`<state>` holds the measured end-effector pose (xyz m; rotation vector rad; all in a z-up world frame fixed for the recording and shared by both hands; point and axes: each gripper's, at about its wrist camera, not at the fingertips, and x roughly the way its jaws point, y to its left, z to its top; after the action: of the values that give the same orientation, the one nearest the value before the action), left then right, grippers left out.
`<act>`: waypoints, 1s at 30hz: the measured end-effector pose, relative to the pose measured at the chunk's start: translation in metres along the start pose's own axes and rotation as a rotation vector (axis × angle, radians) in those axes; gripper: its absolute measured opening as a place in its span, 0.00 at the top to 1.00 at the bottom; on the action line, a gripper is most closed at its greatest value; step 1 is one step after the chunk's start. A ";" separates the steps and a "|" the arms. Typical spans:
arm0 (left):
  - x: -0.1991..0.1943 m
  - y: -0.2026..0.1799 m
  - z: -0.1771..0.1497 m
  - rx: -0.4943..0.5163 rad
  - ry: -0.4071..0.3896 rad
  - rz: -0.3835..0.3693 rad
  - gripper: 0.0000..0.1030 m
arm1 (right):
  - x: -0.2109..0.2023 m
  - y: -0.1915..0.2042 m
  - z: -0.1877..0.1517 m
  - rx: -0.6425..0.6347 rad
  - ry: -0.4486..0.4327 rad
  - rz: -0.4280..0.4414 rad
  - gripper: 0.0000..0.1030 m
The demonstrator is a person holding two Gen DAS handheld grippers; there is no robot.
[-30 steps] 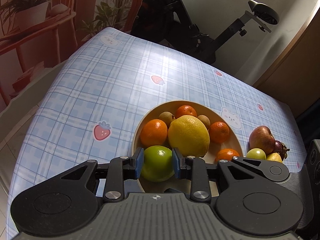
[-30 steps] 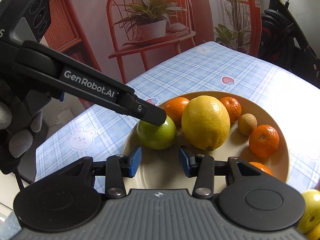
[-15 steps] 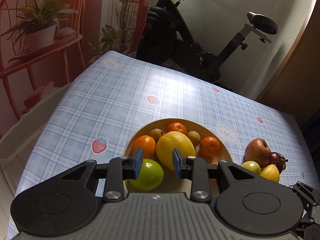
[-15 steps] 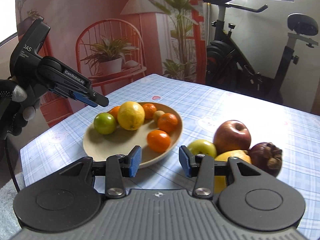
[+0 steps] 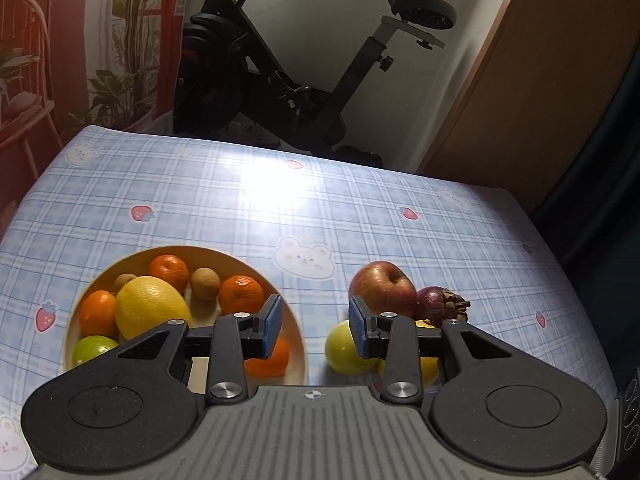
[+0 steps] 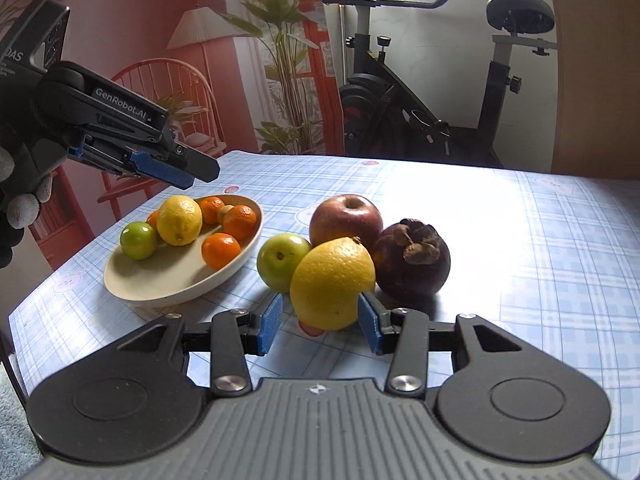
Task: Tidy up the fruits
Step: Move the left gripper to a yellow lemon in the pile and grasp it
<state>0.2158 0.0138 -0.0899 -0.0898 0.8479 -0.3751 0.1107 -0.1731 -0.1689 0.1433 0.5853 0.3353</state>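
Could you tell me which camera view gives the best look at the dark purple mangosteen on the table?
The right wrist view shows the mangosteen best: it sits whole and unobstructed, dried calyx facing the camera, beside the lemon and red apple. In the left wrist view, the mangosteen is smaller and its lower part is hidden behind the left gripper.

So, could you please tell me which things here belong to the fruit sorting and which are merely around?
Job: cream oval plate of fruit; loose red apple, green apple, yellow lemon, dark purple mangosteen.
Around: black exercise bike, red chair, potted plants.
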 end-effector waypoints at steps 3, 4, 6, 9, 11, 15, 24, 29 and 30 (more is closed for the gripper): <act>0.016 -0.023 -0.003 0.042 0.035 -0.045 0.63 | 0.004 -0.005 -0.003 0.018 0.014 0.010 0.54; 0.022 -0.029 -0.004 0.058 0.050 -0.056 0.63 | 0.006 -0.006 -0.003 0.017 0.019 0.013 0.53; 0.033 -0.038 -0.006 0.077 0.079 -0.074 0.63 | 0.009 -0.007 -0.005 0.010 0.027 0.020 0.52; 0.045 -0.048 -0.010 0.097 0.105 -0.086 0.63 | 0.015 -0.006 -0.009 -0.023 0.034 0.014 0.50; 0.050 -0.053 -0.011 0.120 0.108 -0.086 0.63 | 0.019 -0.005 -0.010 -0.041 0.038 0.014 0.50; 0.056 -0.056 -0.011 0.118 0.126 -0.095 0.63 | 0.023 -0.006 -0.008 -0.046 0.034 0.031 0.50; 0.059 -0.055 -0.004 0.077 0.132 -0.114 0.63 | 0.039 -0.010 -0.001 -0.051 0.066 0.068 0.47; 0.064 -0.061 -0.005 0.086 0.137 -0.122 0.64 | 0.038 -0.014 -0.002 -0.024 0.064 0.084 0.47; 0.065 -0.062 -0.006 0.089 0.140 -0.123 0.64 | 0.037 -0.014 -0.002 -0.023 0.063 0.084 0.47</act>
<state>0.2324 -0.0669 -0.1264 -0.0331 0.9651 -0.5390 0.1426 -0.1732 -0.1930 0.1356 0.6384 0.4293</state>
